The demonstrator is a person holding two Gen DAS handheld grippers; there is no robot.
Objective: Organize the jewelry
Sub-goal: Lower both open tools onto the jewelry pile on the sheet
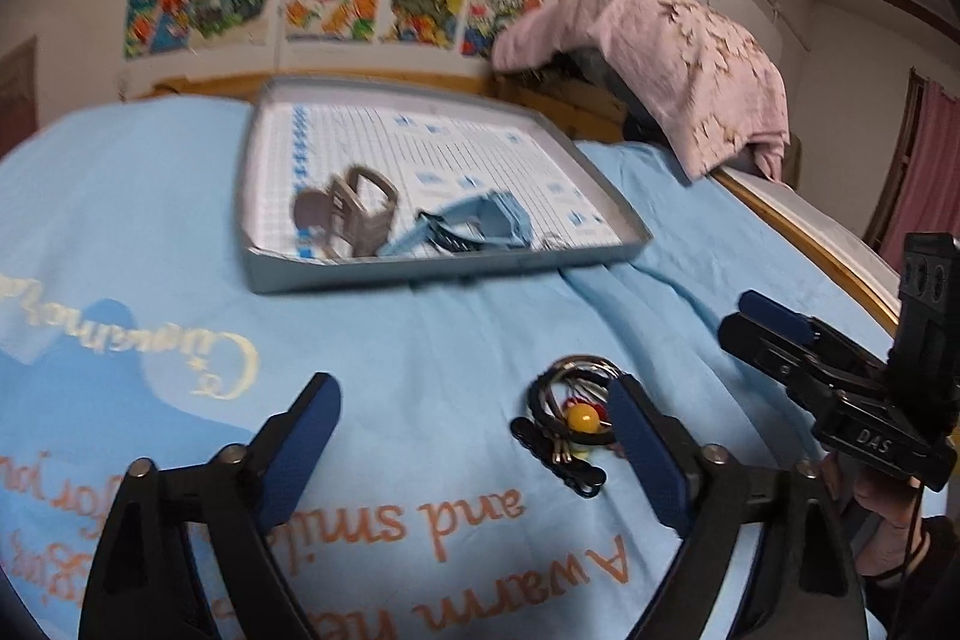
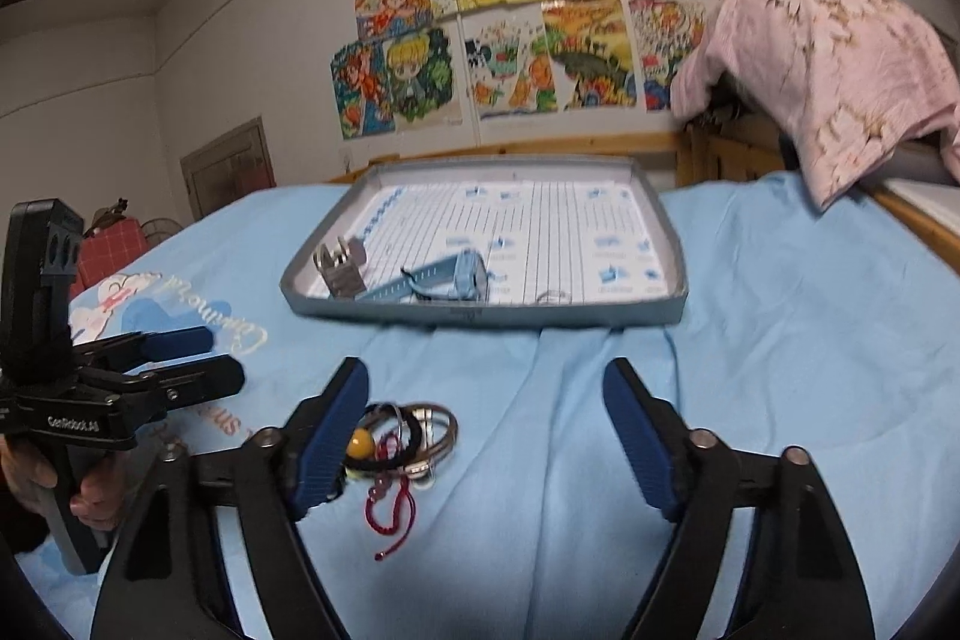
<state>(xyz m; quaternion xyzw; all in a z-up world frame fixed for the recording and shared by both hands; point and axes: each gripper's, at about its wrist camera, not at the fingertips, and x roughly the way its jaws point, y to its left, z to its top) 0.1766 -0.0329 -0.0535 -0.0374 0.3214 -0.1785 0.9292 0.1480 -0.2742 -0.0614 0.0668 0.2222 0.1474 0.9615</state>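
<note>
A small heap of jewelry (image 1: pixel 570 412) lies on the light blue sheet: metal bangles, black hair ties, a yellow bead (image 1: pixel 582 417), a red cord (image 2: pixel 390 514) and a black clip (image 1: pixel 558 451). My left gripper (image 1: pixel 471 388) is open, and the heap sits just inside its right finger. My right gripper (image 2: pixel 486 376) is open too, with the heap (image 2: pixel 408 436) against its left finger. Each gripper shows in the other's view, the right gripper (image 1: pixel 756 325) and the left gripper (image 2: pixel 198 358). Beyond them a grey tray (image 1: pixel 420 274) holds a grey claw clip (image 1: pixel 354 214), a blue watch (image 1: pixel 474 220) and a small ring (image 1: pixel 552 239).
The tray (image 2: pixel 480 310) sits mid-bed on the blue sheet (image 2: pixel 780 340) with printed lettering. A pink cloth (image 2: pixel 828 64) drapes over a wooden frame at the back right. Colourful pictures (image 2: pixel 510 10) cover the wall behind. A hand (image 2: pixel 90 496) grips the left tool's handle.
</note>
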